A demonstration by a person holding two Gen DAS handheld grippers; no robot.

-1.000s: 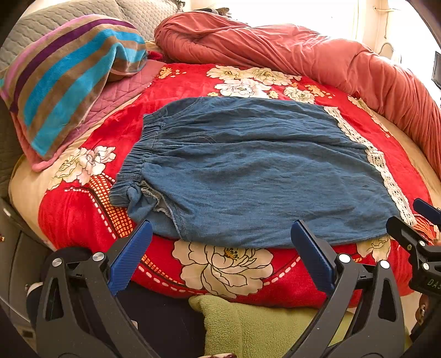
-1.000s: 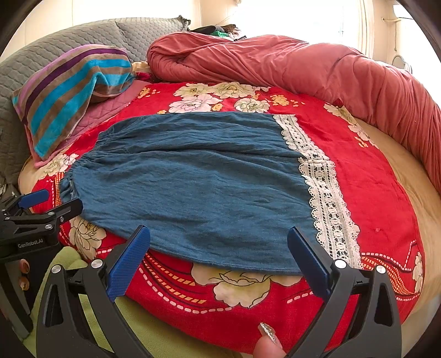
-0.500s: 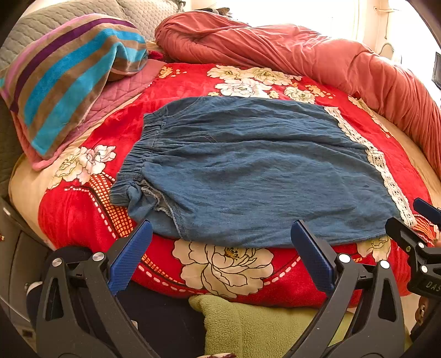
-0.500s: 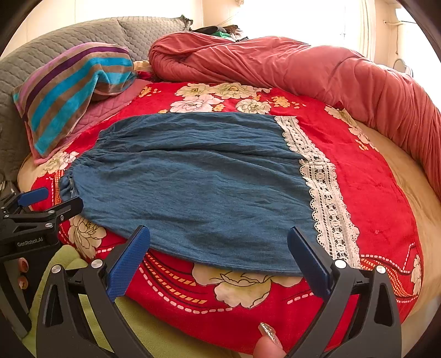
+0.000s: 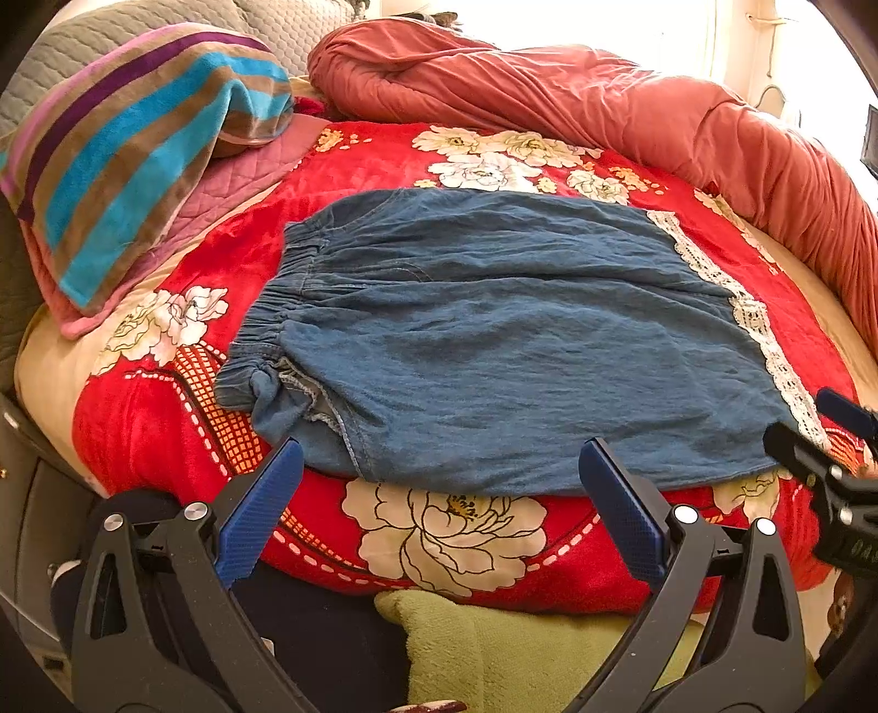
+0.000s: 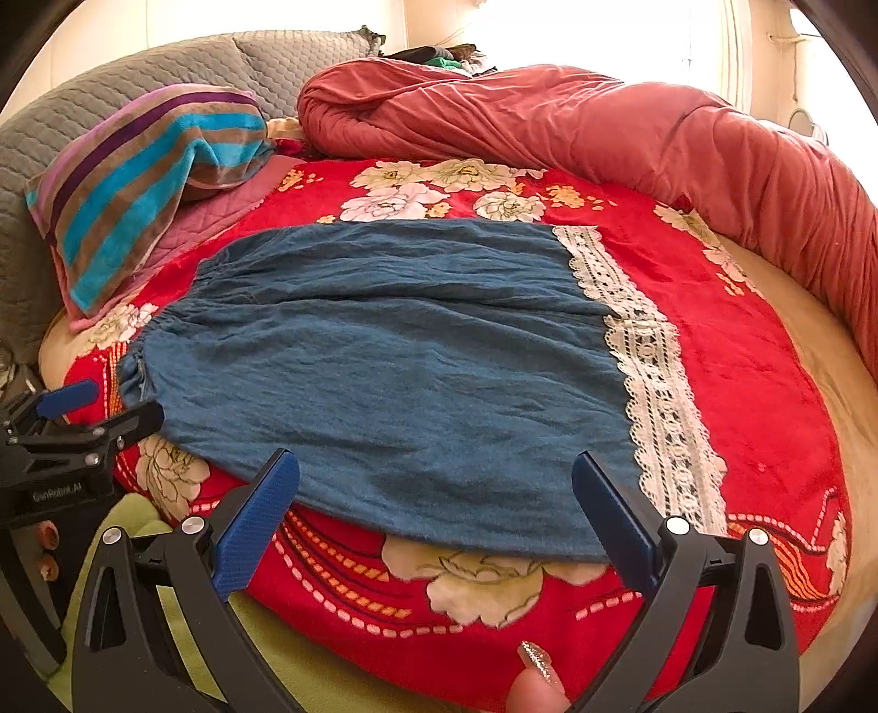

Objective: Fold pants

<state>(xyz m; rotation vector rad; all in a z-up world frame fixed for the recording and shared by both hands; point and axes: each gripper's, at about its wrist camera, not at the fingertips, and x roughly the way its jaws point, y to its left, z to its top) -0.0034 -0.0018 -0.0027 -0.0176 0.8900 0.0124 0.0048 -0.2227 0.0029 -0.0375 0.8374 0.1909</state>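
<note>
Denim pants lie flat on bed; left gripper and right gripper fingers spread wide, holding nothing.

I'm looking across a bed covered by a red blanket printed with large cream flowers. At the far left a grey quilted headboard curves behind a striped pillow in blue, brown and purple, which lies on a pink quilted pad. A bunched rust-red duvet runs along the far side and down the right. Bright daylight washes out the window beyond it. A green fleece cloth hangs at the near edge, and the wall at far left is pale.
</note>
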